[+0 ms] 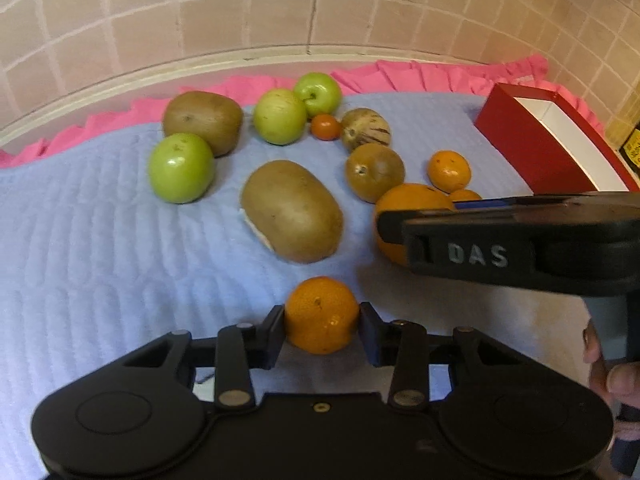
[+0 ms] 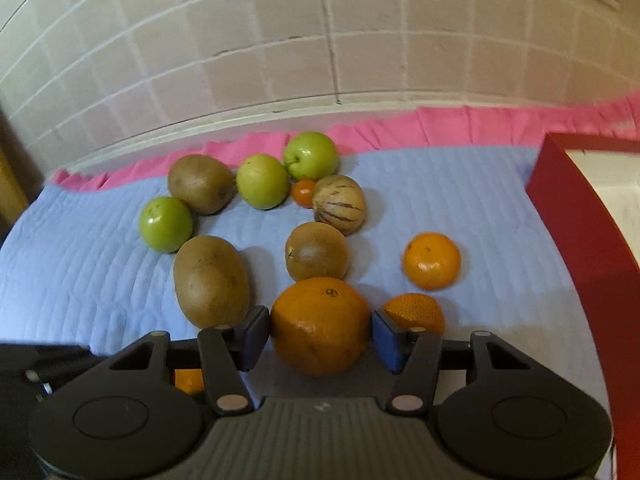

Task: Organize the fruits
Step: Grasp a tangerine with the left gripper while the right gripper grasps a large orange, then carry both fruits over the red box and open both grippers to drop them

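**Both grippers are closing in on citrus; sorting is barely begun**

While nearly all the fruit is still lying loose on the blue quilted worktop [image 1: 80, 264], each hand is working on its first orange piece, so the organizing looks to be at its opening stage. The red box [image 2: 576, 232], white inside, is sitting at the right edge and no fruit is showing inside the part in view; whether it is the destination is only a guess.

Three green apples, among them the nearest green apple [image 1: 181, 168], are lying toward the back with the brown fruits, including the big brown fruit [image 1: 294, 210] at the centre and a striped fruit [image 2: 339, 204] behind. Two more mandarins [image 2: 431, 261] are waiting near the box.

The left gripper [image 1: 322, 326] is pointing steeply down at the cloth and is clenching a small mandarin [image 1: 321, 314], its pads pressing on both flanks; the fruit is sitting on or just above the cover, not visibly lifted.

The right gripper [image 2: 320, 338] is tilting down likewise and is bracketing the large orange [image 2: 320, 326]. Its pads are standing at the orange's sides, the left one touching or very nearly so, the right one apparently close against the skin; a firm hold is not evident. A hand [image 1: 616, 380] is gripping that tool's handle in the left wrist view.

Lifting, carrying and grouping everything are all still left to do.
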